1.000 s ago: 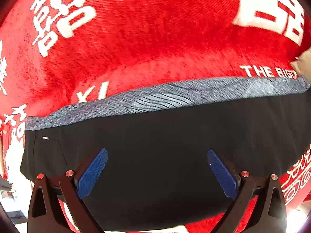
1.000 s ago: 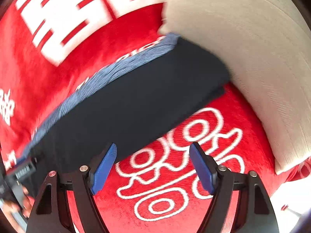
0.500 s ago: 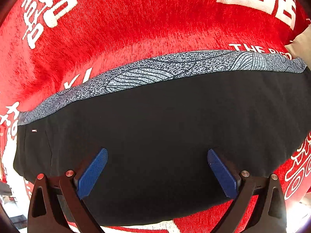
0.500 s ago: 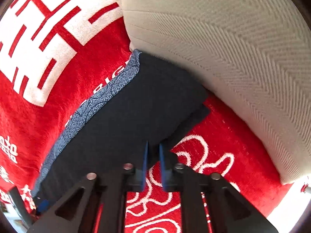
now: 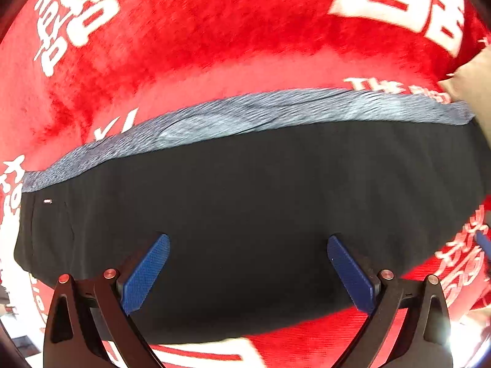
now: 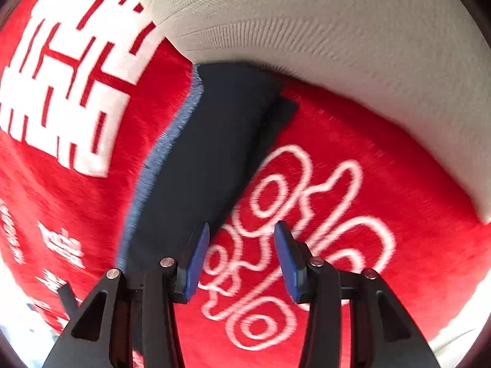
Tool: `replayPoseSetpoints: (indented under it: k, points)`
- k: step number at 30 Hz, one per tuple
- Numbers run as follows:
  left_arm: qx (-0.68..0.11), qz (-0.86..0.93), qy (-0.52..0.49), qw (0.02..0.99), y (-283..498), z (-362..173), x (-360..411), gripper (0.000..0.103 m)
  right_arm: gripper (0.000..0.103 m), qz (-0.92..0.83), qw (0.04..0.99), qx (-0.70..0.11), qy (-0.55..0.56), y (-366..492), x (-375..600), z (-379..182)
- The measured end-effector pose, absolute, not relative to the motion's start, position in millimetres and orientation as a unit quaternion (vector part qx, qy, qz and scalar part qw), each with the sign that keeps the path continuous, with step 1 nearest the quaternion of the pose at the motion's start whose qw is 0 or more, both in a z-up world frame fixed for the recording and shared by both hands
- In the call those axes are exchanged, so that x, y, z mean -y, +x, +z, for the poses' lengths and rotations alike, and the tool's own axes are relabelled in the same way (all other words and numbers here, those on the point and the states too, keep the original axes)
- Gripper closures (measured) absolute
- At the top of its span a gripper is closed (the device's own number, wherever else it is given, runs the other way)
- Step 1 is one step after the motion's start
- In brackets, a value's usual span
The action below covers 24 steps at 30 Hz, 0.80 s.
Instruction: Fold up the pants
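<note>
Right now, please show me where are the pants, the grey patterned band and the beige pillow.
pants (image 5: 260, 214), left wrist view, middle of the black cloth.
grey patterned band (image 5: 260, 113), left wrist view, middle of the strip.
beige pillow (image 6: 337, 46), right wrist view, its woven face.

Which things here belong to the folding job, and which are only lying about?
Job: black pants with grey waistband; left tongs, right tongs, both open.
Lying about: red blanket; beige cushion.

Pants (image 5: 245, 208) on blanket (image 5: 214, 46), beside cushion (image 6: 337, 30)
</note>
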<state>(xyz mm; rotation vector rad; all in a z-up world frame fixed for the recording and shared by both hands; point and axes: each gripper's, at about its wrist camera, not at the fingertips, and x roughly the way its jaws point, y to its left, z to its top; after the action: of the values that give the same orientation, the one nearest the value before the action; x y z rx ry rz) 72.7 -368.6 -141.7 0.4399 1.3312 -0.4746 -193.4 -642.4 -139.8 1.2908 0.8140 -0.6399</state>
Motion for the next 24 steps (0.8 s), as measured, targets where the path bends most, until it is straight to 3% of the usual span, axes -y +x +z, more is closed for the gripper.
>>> replayPoseSetpoints:
  k: [8,20,21,23,24]
  points:
    - [-0.601,-0.242,0.221,0.729,45.6,-153.9,427.3,0.000,0.055,-0.276,0.672,-0.286,0.625,-195.1,641.1,-157.0]
    - [-0.589,-0.260,0.202,0.738,52.4,-168.7,423.8,0.000,0.052,-0.268,0.689,-0.214,0.639,-177.3,662.6,-166.6]
    - [-0.593,-0.258,0.202,0.736,54.8,-166.3,422.9,0.000,0.055,-0.267,0.685,-0.216,0.643,-176.1,664.1,-167.0]
    - [-0.601,-0.249,0.199,0.733,61.9,-162.2,423.7,0.003,0.079,-0.278,0.670,-0.249,0.642,-170.4,669.1,-164.7]
    - [-0.599,-0.248,0.190,0.737,64.0,-153.4,424.9,0.016,0.086,-0.286,0.669,-0.270,0.631,-168.1,670.7,-161.0]
